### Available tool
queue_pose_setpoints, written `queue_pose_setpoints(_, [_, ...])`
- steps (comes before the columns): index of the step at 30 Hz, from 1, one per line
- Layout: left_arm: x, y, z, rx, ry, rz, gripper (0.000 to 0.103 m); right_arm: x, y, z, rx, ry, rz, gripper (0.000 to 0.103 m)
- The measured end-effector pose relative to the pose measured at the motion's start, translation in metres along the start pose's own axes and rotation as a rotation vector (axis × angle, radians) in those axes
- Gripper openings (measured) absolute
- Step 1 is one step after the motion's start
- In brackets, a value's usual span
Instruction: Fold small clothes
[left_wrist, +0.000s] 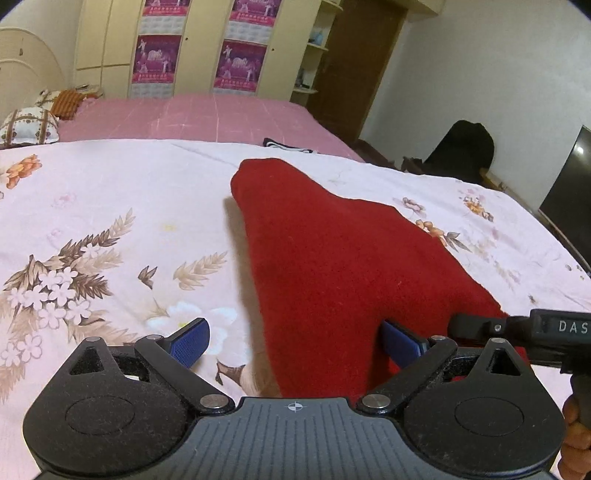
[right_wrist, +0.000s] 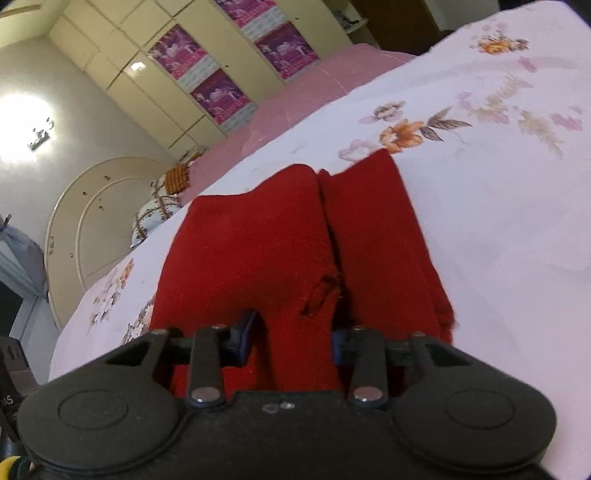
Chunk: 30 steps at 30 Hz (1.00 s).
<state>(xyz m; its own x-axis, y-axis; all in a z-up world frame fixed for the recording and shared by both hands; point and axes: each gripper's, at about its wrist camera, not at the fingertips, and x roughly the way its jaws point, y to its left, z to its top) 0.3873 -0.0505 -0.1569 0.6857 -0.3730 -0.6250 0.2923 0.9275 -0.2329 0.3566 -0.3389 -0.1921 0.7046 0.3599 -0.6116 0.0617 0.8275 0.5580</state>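
Working from the left of the floral pink-and-white bedsheet (left_wrist: 92, 221), which serves as my reference surface: my left gripper (left_wrist: 295, 343) sits low over the near edge of this sheet with its blue-padded fingers (left_wrist: 190, 341) spread wide, the left pad over bare sheet and the right pad against the near edge of the red knitted garment (left_wrist: 332, 258). I cannot tell whether that right pad presses the fabric or merely lies beside it. The garment lies on the sheet, partly lifted along its left side, its narrow end pointing toward the far side of the sheet. Right of it, my right gripper (right_wrist: 291, 336) is at the garment's near edge; in the right wrist view its fingers (right_wrist: 243, 336) stand narrowly apart with a raised fold of the red fabric (right_wrist: 258, 240) between them, apparently gripped. That view shows the garment in two lengthwise portions side by side with a seam or gap between. Beyond the sheet lie a plain pink bedcover (left_wrist: 207, 118), patterned pillows (left_wrist: 29, 123) at its left, and a cream wardrobe with purple posters (left_wrist: 199, 48).
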Motion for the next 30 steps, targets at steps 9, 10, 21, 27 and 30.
queue_pose_setpoints(9, [-0.007,0.001,0.005,-0.012,-0.045,0.003,0.098,-0.025,0.050,-0.007,-0.262,-0.130,-0.082,0.012])
queue_pose_setpoints(10, [-0.008,-0.001,0.007,-0.010,-0.052,-0.002,0.098,-0.029,0.053,-0.006,-0.284,-0.153,-0.086,0.011])
queue_pose_setpoints(21, [0.010,-0.048,0.002,0.088,0.012,-0.083,0.098,-0.063,0.017,-0.018,-0.277,-0.189,-0.282,0.009])
queue_pose_setpoints(27, [0.023,-0.038,-0.006,0.016,0.094,-0.071,0.098,-0.057,0.003,-0.020,-0.221,-0.164,-0.268,0.023])
queue_pose_setpoints(30, [0.009,-0.040,0.004,0.014,0.053,-0.070,0.098,-0.073,0.007,-0.005,-0.213,-0.231,-0.269,0.024])
